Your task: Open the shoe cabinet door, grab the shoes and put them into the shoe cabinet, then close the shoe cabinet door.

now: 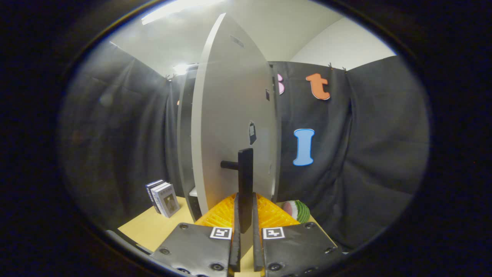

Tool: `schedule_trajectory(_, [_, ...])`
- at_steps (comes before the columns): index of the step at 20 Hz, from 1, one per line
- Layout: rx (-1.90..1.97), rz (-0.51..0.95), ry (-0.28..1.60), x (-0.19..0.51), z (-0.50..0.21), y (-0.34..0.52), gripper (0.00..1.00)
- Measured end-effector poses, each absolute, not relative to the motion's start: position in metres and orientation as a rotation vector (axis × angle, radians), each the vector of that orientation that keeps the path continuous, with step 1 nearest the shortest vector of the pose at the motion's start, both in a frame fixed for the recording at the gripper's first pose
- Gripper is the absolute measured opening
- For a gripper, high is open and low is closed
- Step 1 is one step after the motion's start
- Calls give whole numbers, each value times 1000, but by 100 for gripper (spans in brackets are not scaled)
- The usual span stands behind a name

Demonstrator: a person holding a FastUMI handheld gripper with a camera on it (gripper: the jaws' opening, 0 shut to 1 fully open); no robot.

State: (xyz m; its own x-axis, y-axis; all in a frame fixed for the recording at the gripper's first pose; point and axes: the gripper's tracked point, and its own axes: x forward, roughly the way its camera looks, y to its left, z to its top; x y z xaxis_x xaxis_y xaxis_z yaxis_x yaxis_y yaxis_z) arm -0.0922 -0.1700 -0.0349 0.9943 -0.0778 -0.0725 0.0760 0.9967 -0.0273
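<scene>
The white cabinet door (234,127) stands swung partly open, edge toward me, with the dark cabinet interior (186,146) showing to its left. A black bar handle (245,177) sticks out from the door on a short post. My gripper (245,215) is shut on the lower end of that handle, both fingers (235,231) pressing its sides. A striped round object (298,210) lies on the table just right of the fingers; I cannot tell whether it is a shoe.
Several boxed books (163,199) stand upright on the wooden table (153,227) left of the cabinet. An orange ribbed mat (219,217) lies under the door's lower edge. Black cloth walls close in behind and to both sides.
</scene>
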Motion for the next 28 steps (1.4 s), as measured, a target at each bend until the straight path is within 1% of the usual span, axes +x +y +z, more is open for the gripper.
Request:
schedule_trajectory(4, [-35,-140,65,-107,-32,-211,14])
schedule_trajectory(7, [-22,-217,63,-117,-32,-248,14])
schedule_trajectory(11, [-40,-297,62,-130,-30,-295,8])
schedule_trajectory(13, [-41,-318,58,-134,-27,-312,6])
schedule_trajectory(19, [-44,-383,56,-153,-28,-346,7])
schedule_trajectory(23, [-21,-336,91,-163,-56,-334,6])
schedule_trajectory(28, [-44,-196,82,-167,-81,-284,6])
